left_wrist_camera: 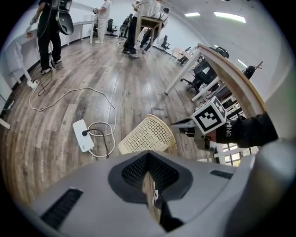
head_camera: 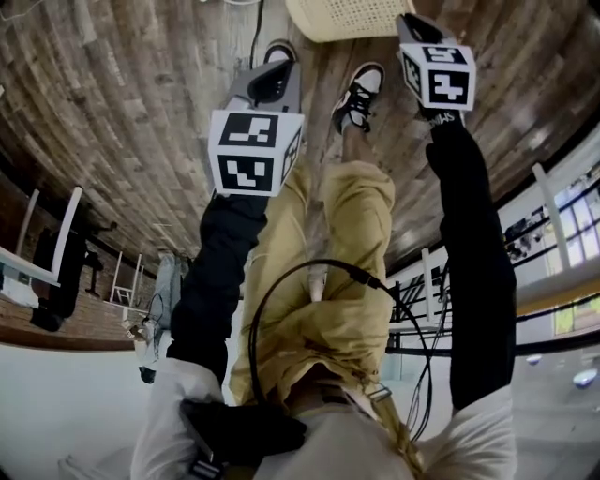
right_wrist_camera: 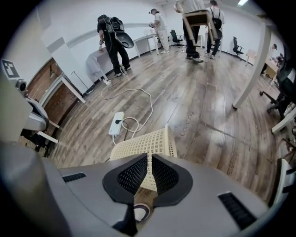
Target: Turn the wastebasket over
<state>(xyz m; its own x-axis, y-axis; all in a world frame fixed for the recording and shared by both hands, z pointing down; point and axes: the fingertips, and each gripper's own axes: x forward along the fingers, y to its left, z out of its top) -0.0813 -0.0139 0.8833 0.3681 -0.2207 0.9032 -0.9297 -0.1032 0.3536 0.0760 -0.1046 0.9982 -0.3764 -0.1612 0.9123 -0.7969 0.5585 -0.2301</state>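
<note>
The cream mesh wastebasket lies on its side on the wood floor, its wide rim to the right. It also fills the lower middle of the right gripper view, and its edge shows at the top of the head view. My left gripper is held above and short of it, jaws shut on nothing. In the head view that gripper is left of the basket. My right gripper hovers just over the basket with its jaws shut and empty. It sits at the basket's right edge.
A white power strip with coiled cable lies left of the basket. The person's shoes stand just before the basket. A desk and office chairs are to the right. Several people stand far back.
</note>
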